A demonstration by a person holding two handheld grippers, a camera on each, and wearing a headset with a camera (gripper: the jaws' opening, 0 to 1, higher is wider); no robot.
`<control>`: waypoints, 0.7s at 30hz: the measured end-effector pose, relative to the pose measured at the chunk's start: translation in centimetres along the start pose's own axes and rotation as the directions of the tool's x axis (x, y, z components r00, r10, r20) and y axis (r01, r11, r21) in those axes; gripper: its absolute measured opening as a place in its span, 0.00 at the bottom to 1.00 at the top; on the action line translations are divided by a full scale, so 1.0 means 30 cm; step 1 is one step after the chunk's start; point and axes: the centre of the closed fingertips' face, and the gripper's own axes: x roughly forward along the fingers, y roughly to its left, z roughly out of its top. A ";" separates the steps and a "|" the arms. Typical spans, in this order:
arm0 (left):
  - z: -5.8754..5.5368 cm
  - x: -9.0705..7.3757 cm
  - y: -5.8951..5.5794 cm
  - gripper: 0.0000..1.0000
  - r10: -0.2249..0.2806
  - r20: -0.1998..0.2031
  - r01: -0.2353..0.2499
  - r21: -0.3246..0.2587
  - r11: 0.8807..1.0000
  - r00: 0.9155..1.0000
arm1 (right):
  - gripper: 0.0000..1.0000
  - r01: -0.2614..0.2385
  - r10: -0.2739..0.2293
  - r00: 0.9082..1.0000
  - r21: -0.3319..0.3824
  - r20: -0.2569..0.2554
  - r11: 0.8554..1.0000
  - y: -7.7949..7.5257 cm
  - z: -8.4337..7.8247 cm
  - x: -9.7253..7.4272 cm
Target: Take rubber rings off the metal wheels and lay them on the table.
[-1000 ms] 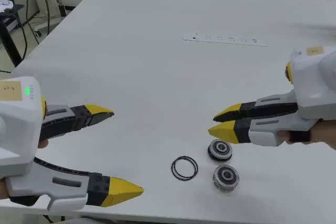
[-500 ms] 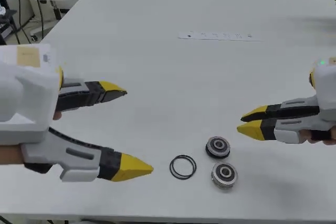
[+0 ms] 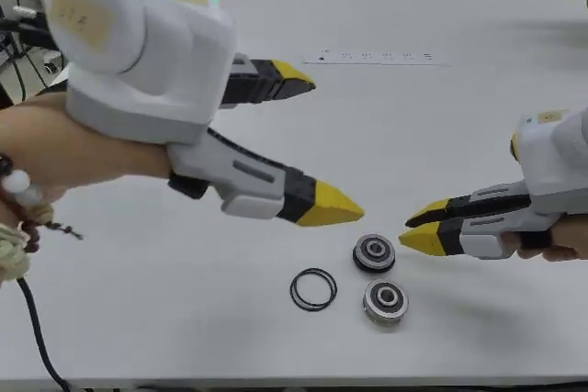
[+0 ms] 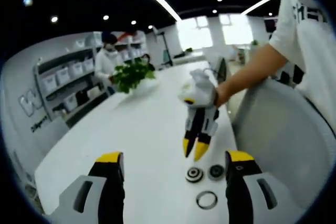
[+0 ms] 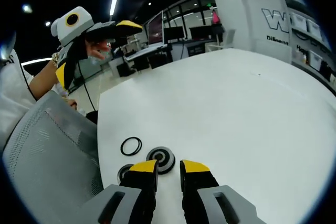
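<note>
Two metal wheels lie near the table's front edge: one with a dark rim (image 3: 374,252) and a silvery one (image 3: 384,300) in front of it. Two thin black rubber rings (image 3: 313,288) lie overlapped on the table just left of them. My right gripper (image 3: 411,229) hovers right beside the dark-rimmed wheel (image 5: 160,158), its jaws a narrow gap apart and holding nothing. My left gripper (image 3: 329,146) is held high above the table left of the wheels, wide open and empty. From it I see the right gripper (image 4: 192,150), both wheels (image 4: 194,174) and the rings (image 4: 206,200) below.
A white power strip (image 3: 377,57) lies flat at the far middle of the white table (image 3: 441,126). A grey mesh chair (image 5: 47,145) stands at the near edge. A leafy plant (image 4: 131,74) sits at the table's far end.
My left gripper has risen and swung in toward the middle, still wide open. The right gripper stays by the wheels. The head camera has shifted; wheels and rings have not moved.
</note>
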 end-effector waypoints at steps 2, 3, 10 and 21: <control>0.024 0.034 0.008 0.78 -0.010 0.014 0.010 0.009 1.000 1.000 | 0.14 -0.010 0.010 1.000 0.000 -0.009 1.000 0.007 -0.009 0.006; 0.031 0.048 0.012 0.77 -0.012 0.016 0.012 0.013 1.000 1.000 | 0.14 -0.010 0.010 1.000 0.000 -0.013 1.000 0.008 -0.013 0.009; 0.029 0.163 0.076 0.73 0.014 0.054 -0.014 -0.006 1.000 0.998 | 0.14 -0.024 0.024 0.999 0.005 -0.037 1.000 0.022 -0.031 0.031; -0.186 0.232 0.035 0.68 -0.005 0.035 0.008 -0.098 0.995 0.999 | 0.14 -0.022 0.023 0.998 0.005 -0.050 1.000 0.020 -0.048 0.035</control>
